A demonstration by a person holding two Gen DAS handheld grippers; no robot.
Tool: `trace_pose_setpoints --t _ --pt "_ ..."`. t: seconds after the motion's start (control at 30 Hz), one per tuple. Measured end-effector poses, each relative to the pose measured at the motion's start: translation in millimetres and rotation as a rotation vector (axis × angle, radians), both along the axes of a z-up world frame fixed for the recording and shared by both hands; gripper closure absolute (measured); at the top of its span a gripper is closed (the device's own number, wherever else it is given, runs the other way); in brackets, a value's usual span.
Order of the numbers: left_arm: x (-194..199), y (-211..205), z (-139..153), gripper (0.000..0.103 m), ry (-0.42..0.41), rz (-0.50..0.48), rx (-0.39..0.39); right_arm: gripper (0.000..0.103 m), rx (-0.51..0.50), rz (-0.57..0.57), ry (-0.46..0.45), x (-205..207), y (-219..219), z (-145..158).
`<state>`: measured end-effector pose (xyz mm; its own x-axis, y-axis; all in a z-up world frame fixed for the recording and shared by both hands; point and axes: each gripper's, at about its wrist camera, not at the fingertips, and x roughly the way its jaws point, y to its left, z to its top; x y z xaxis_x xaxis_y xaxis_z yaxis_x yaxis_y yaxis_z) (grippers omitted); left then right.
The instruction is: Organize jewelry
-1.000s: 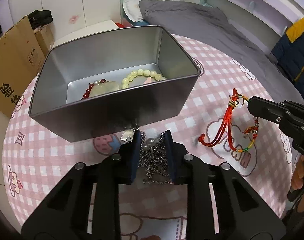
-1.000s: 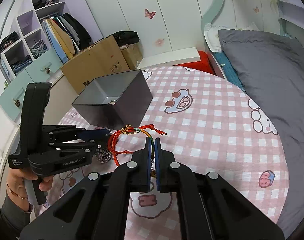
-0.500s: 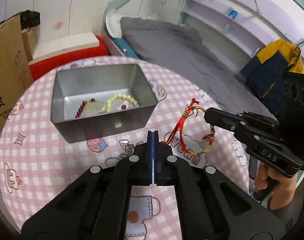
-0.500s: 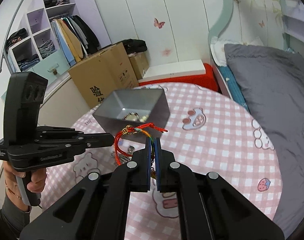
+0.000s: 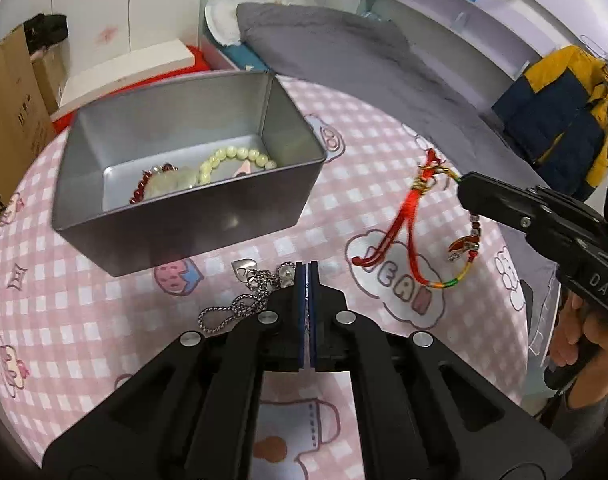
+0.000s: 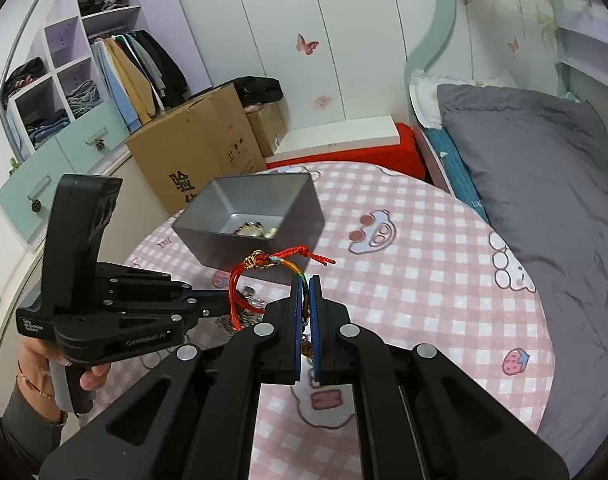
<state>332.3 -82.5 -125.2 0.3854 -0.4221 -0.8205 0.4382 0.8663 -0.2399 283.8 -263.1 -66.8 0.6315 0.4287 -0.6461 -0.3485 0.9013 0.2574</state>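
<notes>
1. The left gripper [image 5: 308,270] has its jaws together at the silver metal chain necklace [image 5: 240,304] on the pink checked worktop [image 5: 84,320]; a real grip is unclear.
2. The right gripper [image 6: 305,284] is clamped on the red braided cord bracelet [image 5: 408,224], lifted.
3. Next move: carry both over the grey rectangular metal tin [image 5: 176,224] and release.

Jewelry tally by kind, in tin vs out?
Bead bracelets in tin: 2, cream and dark red
Pale piece between them: 1, kind unclear
Silver chain on table: 1
Red cord bracelet in right tool: 1
Total: 5
</notes>
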Motion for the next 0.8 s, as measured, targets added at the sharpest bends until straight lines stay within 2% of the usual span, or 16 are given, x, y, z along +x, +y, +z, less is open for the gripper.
trace_pose_setpoints --t 0.17,0.5,0.6,0.63,0.67,0.73,0.8 --pt "8 -3 -10 0.101 0.016 0.002 0.025 0.101 0.003 0.006 0.020 4 -2 -10" --pt "9 -6 -5 0.101 -0.006 0.019 0.055 0.101 0.021 0.006 0.036 5 -10 -15" --pt "10 -6 -3 0.101 -0.003 0.016 0.036 0.101 0.019 0.006 0.040 5 -11 -17" --pt "10 -5 -4 0.094 -0.002 0.017 0.039 0.101 0.015 0.007 0.043 6 -10 -17" --pt "11 -5 -4 0.067 -0.003 0.018 0.044 0.101 0.010 0.006 0.046 6 -10 -19" --pt "9 -4 1 0.027 -0.037 0.030 0.034 0.100 0.007 0.000 0.067 8 -10 -24" --pt "8 -4 2 0.027 -0.052 0.030 0.026 0.098 -0.010 -0.008 0.075 9 -11 -29"
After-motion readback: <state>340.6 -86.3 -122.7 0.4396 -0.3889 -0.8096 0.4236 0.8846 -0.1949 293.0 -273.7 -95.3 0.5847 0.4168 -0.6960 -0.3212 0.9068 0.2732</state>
